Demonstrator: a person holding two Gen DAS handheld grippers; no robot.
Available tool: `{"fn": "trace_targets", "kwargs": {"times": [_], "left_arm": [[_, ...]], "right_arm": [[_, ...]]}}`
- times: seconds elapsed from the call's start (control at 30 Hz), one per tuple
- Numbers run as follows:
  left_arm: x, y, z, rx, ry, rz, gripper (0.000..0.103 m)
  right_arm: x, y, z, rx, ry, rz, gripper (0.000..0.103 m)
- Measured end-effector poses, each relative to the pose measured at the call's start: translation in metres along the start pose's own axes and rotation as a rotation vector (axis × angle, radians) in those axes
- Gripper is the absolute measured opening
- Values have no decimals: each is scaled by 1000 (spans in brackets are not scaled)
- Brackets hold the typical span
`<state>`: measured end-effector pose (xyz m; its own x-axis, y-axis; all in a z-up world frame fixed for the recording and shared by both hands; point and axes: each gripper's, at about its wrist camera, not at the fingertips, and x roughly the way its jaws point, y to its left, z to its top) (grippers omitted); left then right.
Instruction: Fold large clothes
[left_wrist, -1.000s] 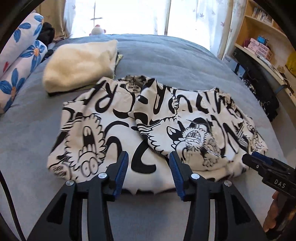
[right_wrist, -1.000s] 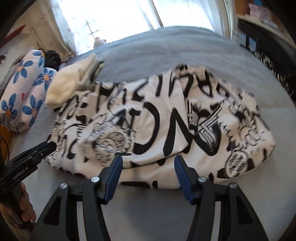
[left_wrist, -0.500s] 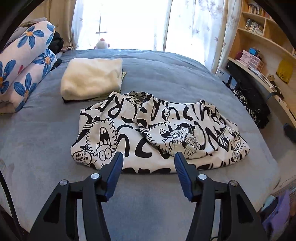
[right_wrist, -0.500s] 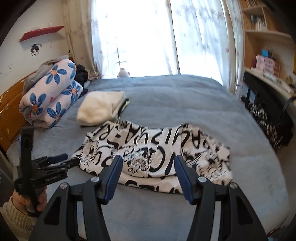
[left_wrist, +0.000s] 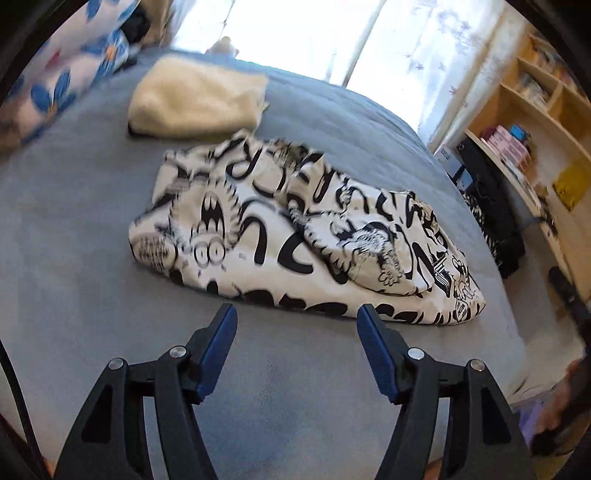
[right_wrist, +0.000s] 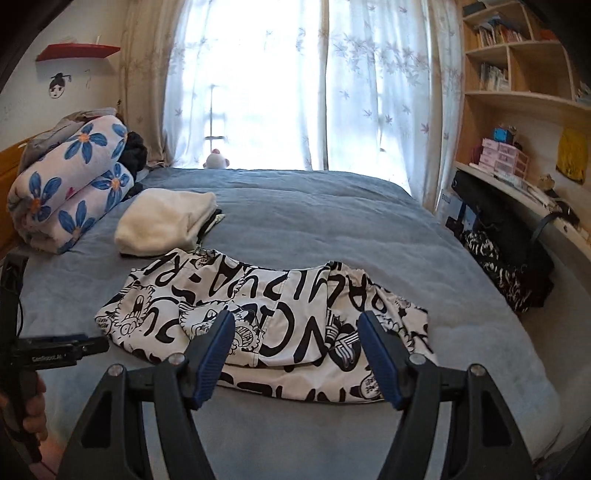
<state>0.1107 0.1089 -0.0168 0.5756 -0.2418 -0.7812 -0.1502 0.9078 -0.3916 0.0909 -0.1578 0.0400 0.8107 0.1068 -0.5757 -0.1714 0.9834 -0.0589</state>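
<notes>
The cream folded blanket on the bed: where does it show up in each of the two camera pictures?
Left wrist view: the cream folded blanket sits upper left, just beyond the black-and-white printed garment.
Right wrist view: the blanket is left of centre, at mid height, behind the garment.
Shared landmark: the blue-flowered rolled quilt lies left of the blanket in both views.

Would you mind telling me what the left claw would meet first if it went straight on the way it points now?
Probably the near edge of the black-and-white printed garment; the open left claw points at it across bare grey bedcover, though depth is unclear.
</notes>
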Motion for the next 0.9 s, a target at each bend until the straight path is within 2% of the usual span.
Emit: {"fn": "trace_targets", "kwargs": {"times": [0.17, 0.4, 0.53, 0.7, 0.77, 0.83, 0.87, 0.9], "left_arm": [[37, 28, -4, -113, 33, -37, 66], [94, 64, -1, -263, 47, -82, 66], [121, 83, 8, -345, 25, -83, 66], [148, 94, 34, -390, -9, -101, 66], [156, 96, 45, -402, -32, -112, 66], [162, 99, 53, -420, -58, -128, 66], [164, 100, 57, -437, -81, -143, 66], [166, 101, 59, -447, -103, -146, 65]], "right_arm": [[44, 4, -17, 72, 64, 29, 69], [87, 16, -27, 72, 136, 73, 69], [105, 22, -26, 71, 155, 98, 69], [125, 30, -21, 57, 167, 125, 69], [135, 33, -18, 57, 172, 141, 61], [146, 36, -14, 54, 185, 159, 46], [154, 38, -12, 49, 195, 169, 42], [160, 40, -10, 45, 201, 169, 33]]}}
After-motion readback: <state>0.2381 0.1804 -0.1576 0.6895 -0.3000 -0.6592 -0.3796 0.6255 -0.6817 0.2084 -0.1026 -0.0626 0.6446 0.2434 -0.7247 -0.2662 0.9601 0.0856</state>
